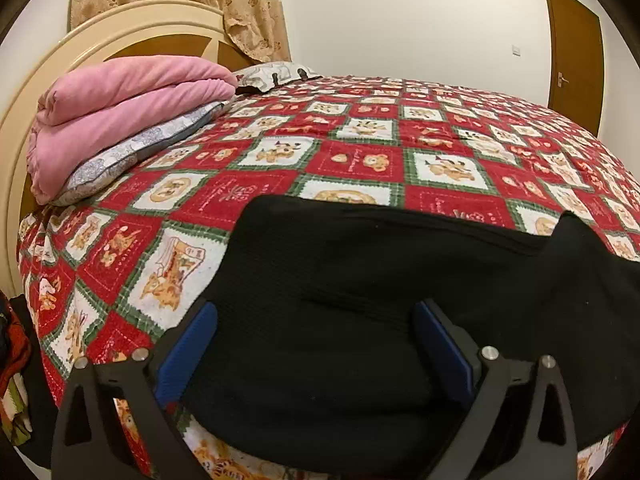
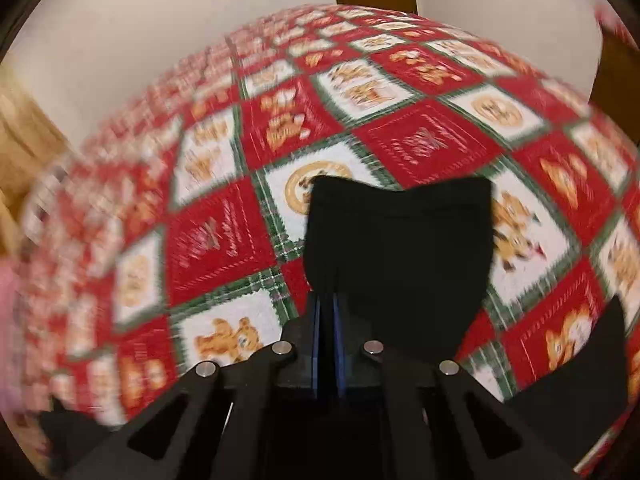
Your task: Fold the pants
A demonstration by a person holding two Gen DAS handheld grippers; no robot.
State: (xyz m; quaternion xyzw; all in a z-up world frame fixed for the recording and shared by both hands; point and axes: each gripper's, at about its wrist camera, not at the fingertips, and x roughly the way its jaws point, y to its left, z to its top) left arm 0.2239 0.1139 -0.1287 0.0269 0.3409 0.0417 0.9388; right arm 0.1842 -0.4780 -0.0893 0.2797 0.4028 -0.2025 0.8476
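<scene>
Black pants (image 1: 360, 280) lie folded near the front edge of the red patchwork quilt (image 1: 360, 160), which stretches bare behind them. The left gripper (image 1: 316, 344) hovers over them, jaws spread wide, gripping nothing. The right gripper (image 2: 328, 320) is clenched on a pants edge.

Warm, even indoor light, no glare; left wrist view sharp, right wrist view motion-smeared toward the edges — strong fisheye bulge, dark vignetted corners in both.
</scene>
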